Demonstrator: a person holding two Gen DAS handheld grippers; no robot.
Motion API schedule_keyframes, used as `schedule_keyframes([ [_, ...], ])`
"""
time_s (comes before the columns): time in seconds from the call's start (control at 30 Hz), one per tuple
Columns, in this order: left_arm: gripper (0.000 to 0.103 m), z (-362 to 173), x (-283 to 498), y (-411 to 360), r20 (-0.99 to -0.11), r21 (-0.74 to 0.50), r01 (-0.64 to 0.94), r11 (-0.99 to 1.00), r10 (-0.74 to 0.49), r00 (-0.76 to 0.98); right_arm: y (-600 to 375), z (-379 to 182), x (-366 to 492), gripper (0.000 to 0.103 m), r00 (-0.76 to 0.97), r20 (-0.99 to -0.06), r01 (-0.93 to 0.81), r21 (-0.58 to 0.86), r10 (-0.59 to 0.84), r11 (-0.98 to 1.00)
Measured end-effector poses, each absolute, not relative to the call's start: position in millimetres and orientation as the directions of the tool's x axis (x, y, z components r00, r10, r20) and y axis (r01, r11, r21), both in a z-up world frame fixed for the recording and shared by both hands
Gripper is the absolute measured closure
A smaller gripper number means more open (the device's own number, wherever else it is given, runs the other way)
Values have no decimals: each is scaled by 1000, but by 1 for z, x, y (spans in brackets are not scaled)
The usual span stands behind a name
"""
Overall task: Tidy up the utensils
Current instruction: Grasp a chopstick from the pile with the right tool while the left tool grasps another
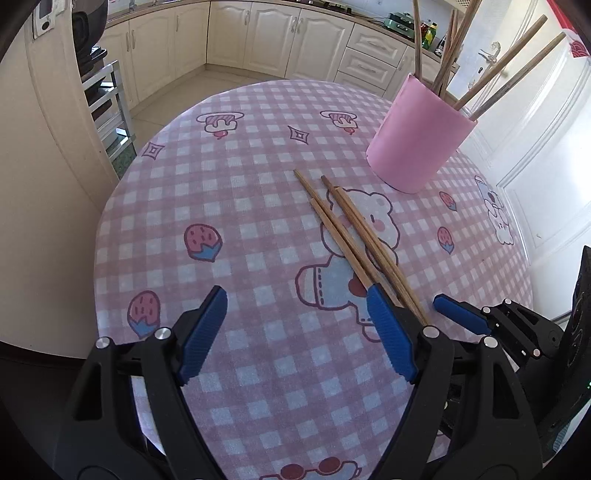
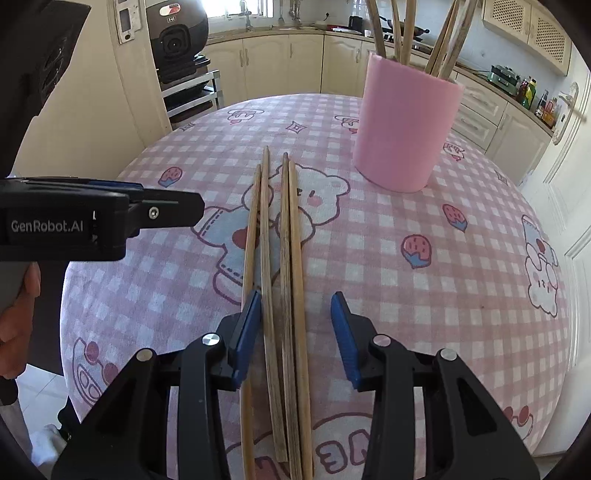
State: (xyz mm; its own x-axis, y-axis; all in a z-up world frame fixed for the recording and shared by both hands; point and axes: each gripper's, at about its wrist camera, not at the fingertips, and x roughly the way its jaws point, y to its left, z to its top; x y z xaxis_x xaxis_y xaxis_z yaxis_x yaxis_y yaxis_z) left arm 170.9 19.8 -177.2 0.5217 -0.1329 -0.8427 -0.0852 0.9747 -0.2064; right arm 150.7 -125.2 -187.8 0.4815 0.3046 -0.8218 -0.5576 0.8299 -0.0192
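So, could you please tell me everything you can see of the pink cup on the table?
The pink cup is a plain, matte cylinder, possibly plastic, standing upright on the checked tablecloth towards the far side. Several wooden chopsticks stand in it, leaning against its rim and fanning outwards. Four loose chopsticks lie flat on the cloth just in front of it, not touching it. No hand-held gripper touches it.

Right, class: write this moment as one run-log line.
left gripper: open, empty | right gripper: open, straddling chopsticks on table | pink holder: upright, part-filled
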Motion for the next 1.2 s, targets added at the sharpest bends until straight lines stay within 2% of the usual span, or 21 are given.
schedule_keyframes([
  [0.37, 26, -193, 182, 16, -858, -188, -114, 975, -106, 503, -119, -184, 140, 63, 458, -812, -600, 19, 362, 800],
  [0.43, 31, -195, 186, 18, -858, -192, -130, 973, -102, 504, -125, -180, 143, 63, 461, -804, -590, 39, 376, 806],
  [0.53, 45, -195, 194, 19, -862, -159, -146, 976, -65, 503, -135, -176, 150, 63, 476, -790, -565, 60, 385, 823],
  [0.6, 70, -195, 197, 16, -858, -145, -133, 980, -58, 510, -140, -172, 155, 63, 492, -782, -545, 66, 382, 836],
  [0.67, 79, -195, 200, 13, -853, -175, -99, 980, -101, 512, -143, -172, 163, 63, 487, -781, -529, 91, 390, 843],
  [0.7, 88, -195, 201, 10, -853, -165, -83, 983, -100, 512, -143, -173, 167, 63, 484, -781, -526, 101, 395, 844],
  [0.87, 91, -195, 203, 2, -851, -106, -12, 994, -84, 519, -134, -174, 186, 63, 480, -787, -521, 101, 389, 847],
  [1.0, 91, -194, 205, 7, -853, -122, 3, 993, -106, 512, -124, -174, 202, 64, 479, -786, -528, 97, 390, 843],
  [1.07, 92, -194, 207, 8, -853, -119, 3, 993, -104, 511, -118, -175, 208, 68, 473, -792, -536, 88, 386, 839],
  [1.2, 92, -195, 211, 11, -852, -136, 9, 991, -121, 510, -105, -178, 217, 71, 491, -807, -546, 9, 329, 838],
])
